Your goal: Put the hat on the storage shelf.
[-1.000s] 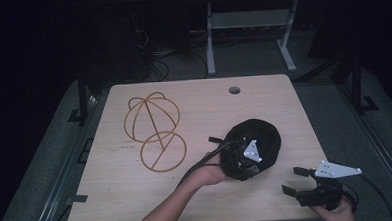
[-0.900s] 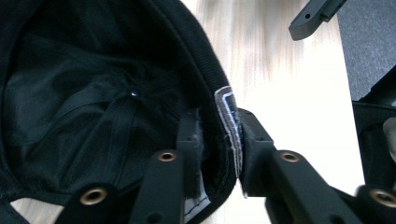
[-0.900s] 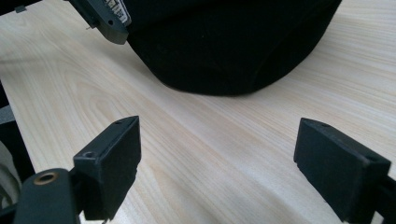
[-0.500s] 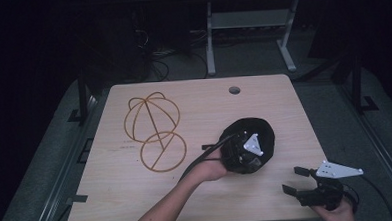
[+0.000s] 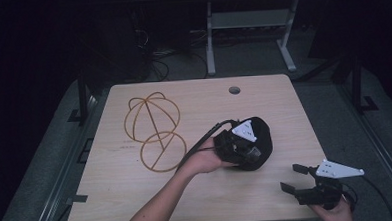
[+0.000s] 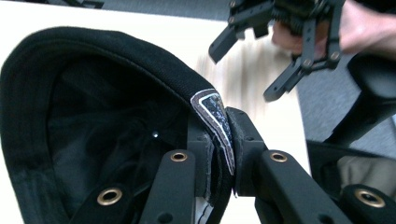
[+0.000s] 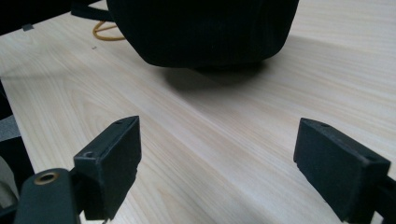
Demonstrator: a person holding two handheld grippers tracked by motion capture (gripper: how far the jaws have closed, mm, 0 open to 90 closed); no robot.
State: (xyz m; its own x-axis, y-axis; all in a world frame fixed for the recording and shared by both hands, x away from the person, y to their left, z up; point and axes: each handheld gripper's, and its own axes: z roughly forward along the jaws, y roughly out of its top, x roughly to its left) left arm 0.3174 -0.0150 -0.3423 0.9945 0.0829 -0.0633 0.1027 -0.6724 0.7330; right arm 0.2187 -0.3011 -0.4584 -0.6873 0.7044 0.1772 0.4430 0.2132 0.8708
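My left tongs (image 6: 223, 154) are clenched on the rim of the black cap (image 5: 258, 138), right at its label, holding it just over the table (image 5: 137, 193) beside the wire stand (image 5: 155, 130). My right tongs (image 5: 293, 179) wait released near the table's front edge, jaws wide.

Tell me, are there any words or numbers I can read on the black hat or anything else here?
No words or numbers can be read anywhere.
The black hat has a small tag at its edge, pinched in the left gripper; its speckled marks are too blurred to read.
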